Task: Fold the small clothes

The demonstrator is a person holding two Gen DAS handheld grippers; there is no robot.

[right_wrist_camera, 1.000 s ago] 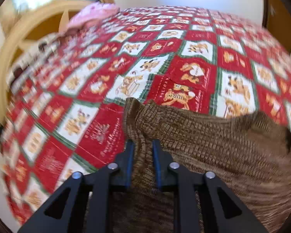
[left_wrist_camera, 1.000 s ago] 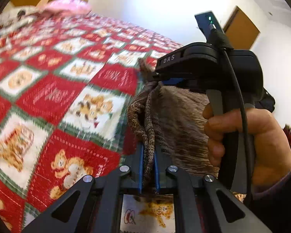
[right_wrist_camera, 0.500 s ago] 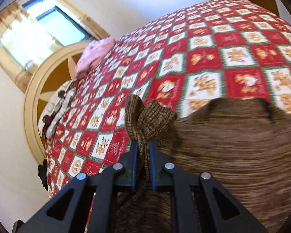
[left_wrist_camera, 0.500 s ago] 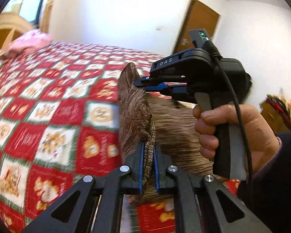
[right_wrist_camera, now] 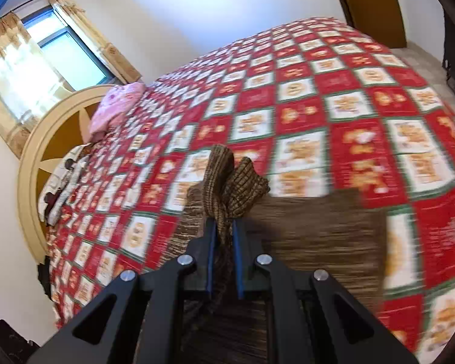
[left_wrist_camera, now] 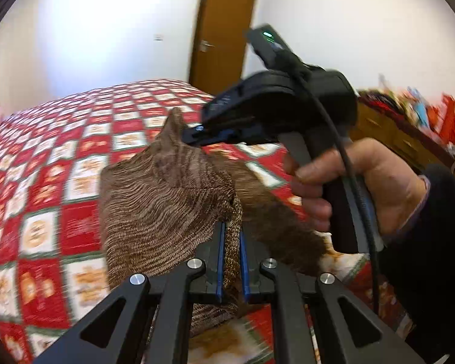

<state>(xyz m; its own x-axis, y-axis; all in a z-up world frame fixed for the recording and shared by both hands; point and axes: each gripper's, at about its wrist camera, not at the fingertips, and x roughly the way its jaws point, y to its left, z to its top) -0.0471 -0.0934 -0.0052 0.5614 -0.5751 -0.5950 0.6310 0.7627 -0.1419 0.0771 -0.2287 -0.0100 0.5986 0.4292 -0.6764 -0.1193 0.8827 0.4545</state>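
A brown knitted garment (left_wrist_camera: 163, 200) hangs lifted above the red and white checked bedspread (left_wrist_camera: 45, 157). My left gripper (left_wrist_camera: 231, 236) is shut on a bunched edge of it, which runs between the blue pads. The right gripper (left_wrist_camera: 197, 135), held by a hand (left_wrist_camera: 358, 188), shows in the left wrist view, pinching another edge further up. In the right wrist view the right gripper (right_wrist_camera: 224, 230) is shut on the brown garment (right_wrist_camera: 312, 230), with a fold of knit sticking up past the fingertips. The rest of the cloth trails down to the right, blurred.
A pink cloth (right_wrist_camera: 115, 106) lies near the round wooden headboard (right_wrist_camera: 39, 139) below a curtained window (right_wrist_camera: 51, 57). A brown door (left_wrist_camera: 221, 36) stands beyond the bed. A cluttered wooden dresser (left_wrist_camera: 409, 127) runs along the right wall.
Both grippers have risen and swung across the bed with the brown garment, lifting it off the bedspread. The left gripper has rolled, and the door and dresser have come into view.
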